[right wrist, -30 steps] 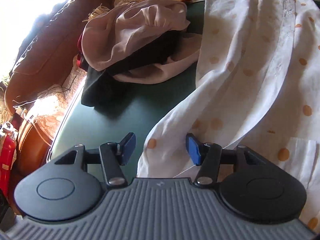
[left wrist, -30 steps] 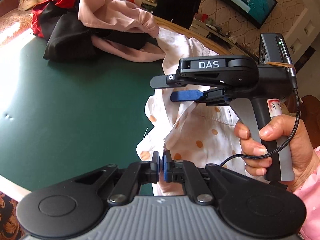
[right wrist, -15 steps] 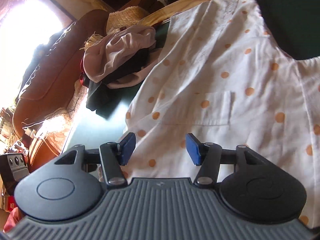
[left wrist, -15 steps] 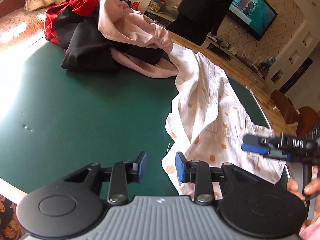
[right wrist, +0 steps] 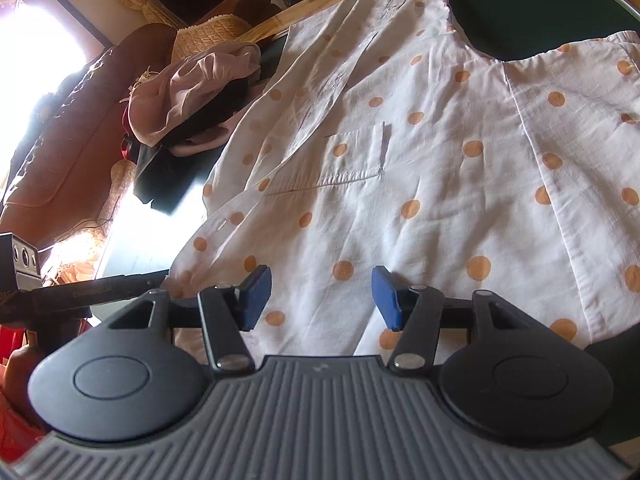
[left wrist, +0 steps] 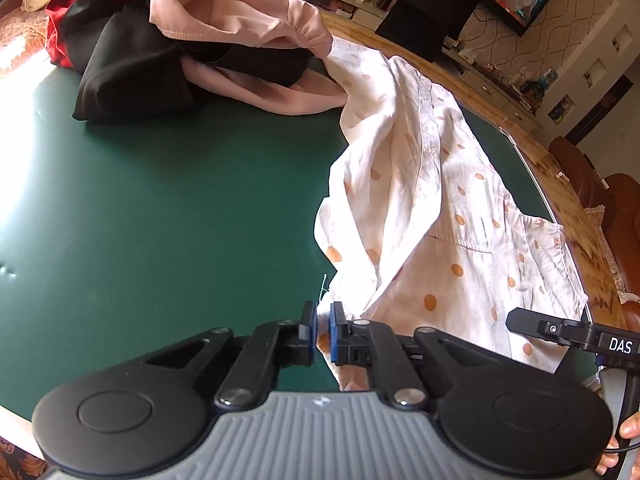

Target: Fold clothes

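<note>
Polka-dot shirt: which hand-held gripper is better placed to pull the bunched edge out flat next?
Left, probably. The left hand-held gripper is shut on the polka-dot shirt at its bunched edge. The right hand-held gripper hangs open over flat cloth, holding nothing.

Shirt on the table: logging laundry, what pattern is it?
The shirt is white with orange polka dots, clearest in the right wrist view.

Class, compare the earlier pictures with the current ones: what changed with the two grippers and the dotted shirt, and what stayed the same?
The left gripper opened half a second ago, then shut again on the dotted shirt at its near corner. The right gripper swung from beside the left gripper across the shirt, which now shows flatter with its pocket in view. Its fingers stayed open and empty. The clothes pile stayed put.
</note>
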### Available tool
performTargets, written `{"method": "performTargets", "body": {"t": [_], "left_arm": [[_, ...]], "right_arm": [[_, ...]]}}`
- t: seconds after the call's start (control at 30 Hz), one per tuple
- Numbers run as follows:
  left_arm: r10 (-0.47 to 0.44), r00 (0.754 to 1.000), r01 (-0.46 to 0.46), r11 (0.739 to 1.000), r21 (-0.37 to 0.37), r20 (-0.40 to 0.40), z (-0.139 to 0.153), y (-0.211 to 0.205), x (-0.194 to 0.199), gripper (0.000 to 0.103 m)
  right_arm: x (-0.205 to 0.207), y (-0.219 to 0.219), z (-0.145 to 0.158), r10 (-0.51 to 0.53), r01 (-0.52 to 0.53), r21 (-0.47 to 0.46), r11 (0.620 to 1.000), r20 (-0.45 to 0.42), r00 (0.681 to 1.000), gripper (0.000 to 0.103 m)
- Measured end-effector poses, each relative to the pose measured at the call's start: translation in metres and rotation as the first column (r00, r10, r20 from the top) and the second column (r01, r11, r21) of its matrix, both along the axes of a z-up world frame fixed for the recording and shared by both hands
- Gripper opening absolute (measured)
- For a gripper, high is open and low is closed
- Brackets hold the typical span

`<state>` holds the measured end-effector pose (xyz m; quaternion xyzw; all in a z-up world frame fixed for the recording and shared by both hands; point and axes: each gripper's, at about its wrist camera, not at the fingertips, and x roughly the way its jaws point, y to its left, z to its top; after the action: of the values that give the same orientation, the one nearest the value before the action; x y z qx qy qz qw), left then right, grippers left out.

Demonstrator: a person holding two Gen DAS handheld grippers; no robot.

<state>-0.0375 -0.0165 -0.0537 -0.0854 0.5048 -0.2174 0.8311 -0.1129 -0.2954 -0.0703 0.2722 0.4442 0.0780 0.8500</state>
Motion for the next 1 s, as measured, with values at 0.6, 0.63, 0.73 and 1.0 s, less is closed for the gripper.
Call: {"method": "performTargets", "body": {"t": [0.6,0.63,0.73,1.0], "left_arm": [[-0.045,0.999,0.045,0.999,-0.03,0.003,0.003,0.002,-0.002,0.018],[-0.06,0.998,0.06,0.998,-0.022,0.009,0.003,-0.001,-0.001,0.019],[-0.089,0.996,0.089,0.996,0.001,0.027,0.004,-0.009,-0.002,0.019],[-0.032,0.994,0.028,0.999,0.041,0.104,0.009,-0.008,-0.024,0.003]], "right_arm": [[0.007,0.005,0.002,-0.004,0.003,-0.041,0.999,-0.027,1.0,0.063],[0.007,0.004,0.002,-0.005,0.004,-0.036,0.999,-0.026,1.0,0.063],[0.007,0.003,0.001,-0.006,0.006,-0.027,1.0,-0.022,1.0,0.063],[0.007,0.002,0.001,0.005,-0.006,-0.036,0.999,-0.016,1.0,0.063]]}}
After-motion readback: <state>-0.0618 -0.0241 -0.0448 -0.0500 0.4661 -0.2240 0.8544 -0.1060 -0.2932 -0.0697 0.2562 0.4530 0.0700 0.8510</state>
